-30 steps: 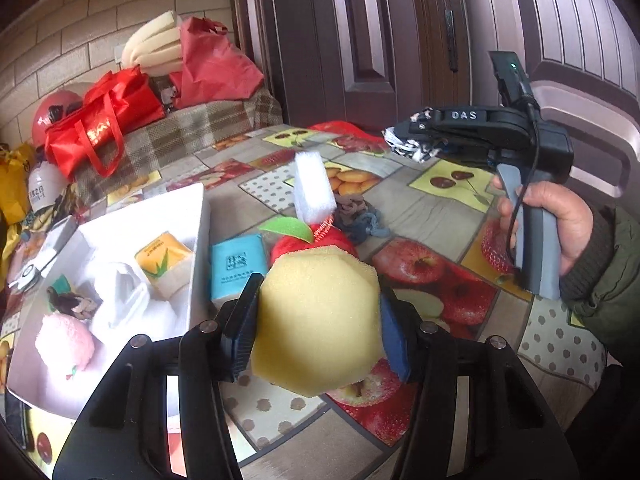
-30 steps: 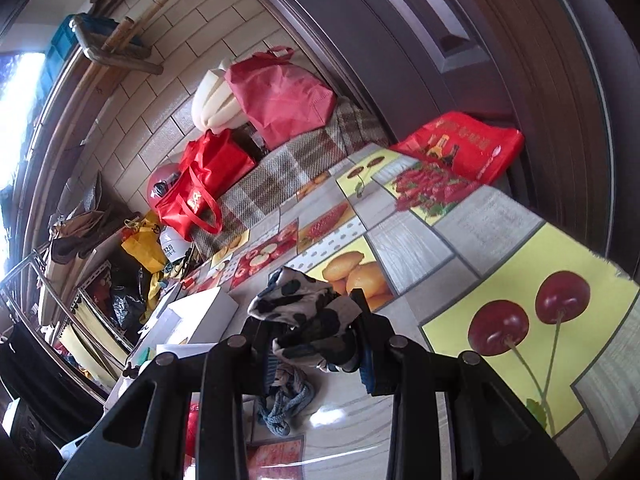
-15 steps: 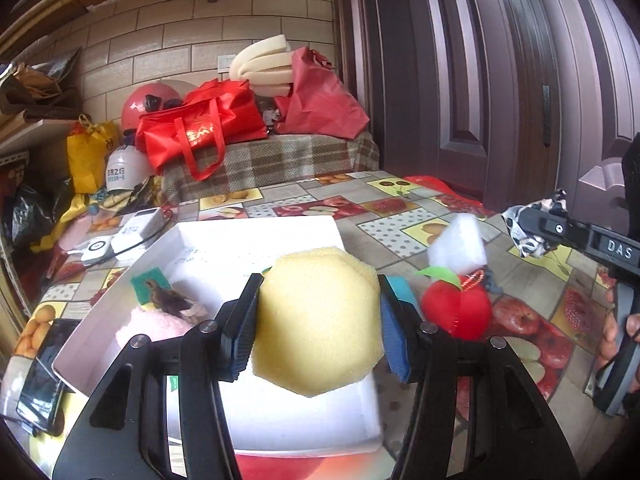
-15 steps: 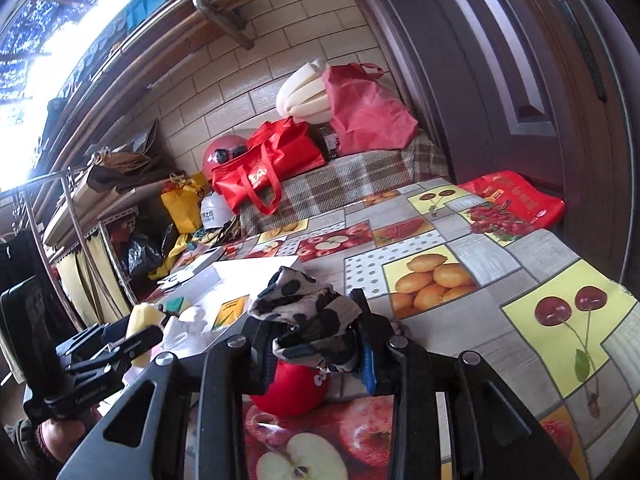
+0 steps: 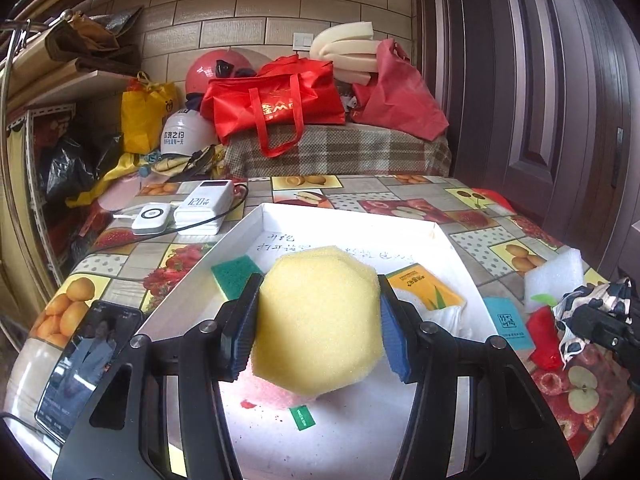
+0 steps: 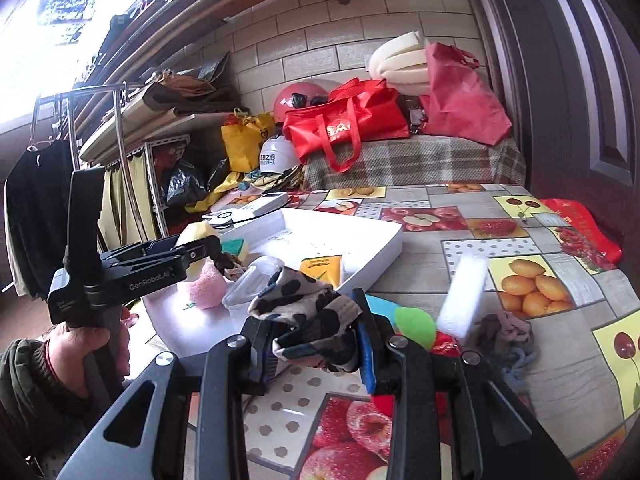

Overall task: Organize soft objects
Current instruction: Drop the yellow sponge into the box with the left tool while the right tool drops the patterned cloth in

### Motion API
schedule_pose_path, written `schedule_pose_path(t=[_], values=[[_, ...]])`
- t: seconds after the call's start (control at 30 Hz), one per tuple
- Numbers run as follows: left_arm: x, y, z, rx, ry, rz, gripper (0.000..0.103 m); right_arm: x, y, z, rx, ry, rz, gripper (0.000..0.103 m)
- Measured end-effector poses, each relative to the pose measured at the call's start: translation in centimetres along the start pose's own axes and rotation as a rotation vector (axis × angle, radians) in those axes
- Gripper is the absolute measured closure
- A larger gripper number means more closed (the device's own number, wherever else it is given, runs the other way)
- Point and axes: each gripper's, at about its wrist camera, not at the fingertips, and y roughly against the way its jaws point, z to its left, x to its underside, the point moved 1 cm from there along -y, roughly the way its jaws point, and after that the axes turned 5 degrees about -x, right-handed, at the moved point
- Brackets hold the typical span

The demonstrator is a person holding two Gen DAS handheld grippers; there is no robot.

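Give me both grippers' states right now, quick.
Left gripper: closed on the yellow sponge.
Right gripper: closed on the spotted cloth.

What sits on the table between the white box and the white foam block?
In the left wrist view, a teal packet lies between the white box and the white foam block.

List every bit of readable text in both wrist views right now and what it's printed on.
"GenRobotAI": side of the left gripper
"120w": white power bank
Chinese characters, too blurred to quote: white helmet
Gold lettering, only partly legible: red tote bag
Handwriting, unreadable: floor of the white tray
Print too small to read: orange packet, teal packet
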Motion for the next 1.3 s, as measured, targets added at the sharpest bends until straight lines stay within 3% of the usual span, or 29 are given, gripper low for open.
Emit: schedule_pose_path(t=[0.3, 0.57, 0.7, 0.8, 1.0, 1.1, 1.3], values=[[-0.4, -2.1, 1.2, 0.002, 0.046, 0.069, 0.049, -0.4, -3.7, 2.4, -0.07, 0.026, 0.081, 0.071], [-0.3, -2.5, 3.8, 0.014, 0.173, 0.09, 0.049, -0.2, -6.0, 4.6, -0.141, 0.082, 0.172, 0.072], [-0.4, -2.3, 3.4, 0.009, 0.155, 0.082, 0.049, 0.1, -8.0, 5.4, -0.18, 0.11, 0.275, 0.072], [-0.5, -2.1, 3.0, 0.005, 0.134, 0.071, 0.049, 0.0, -10.1, 4.8, -0.163, 0.079, 0.335, 0.072], [-0.6, -2.0, 2.9, 0.002, 0.124, 0.069, 0.049, -1.9, -12.6, 1.2, -0.008, -0.018, 0.281, 0.071], [-0.6, -2.0, 2.5, -0.015, 0.098, 0.067, 0.049, -2.0, -12.2, 0.0, -0.007, -0.079, 0.254, 0.071], [-1.0, -2.3, -0.4, -0.018, -0.006, 0.044, 0.047, -2.4, -11.2, 1.1, 0.001, -0.026, 0.198, 0.071]])
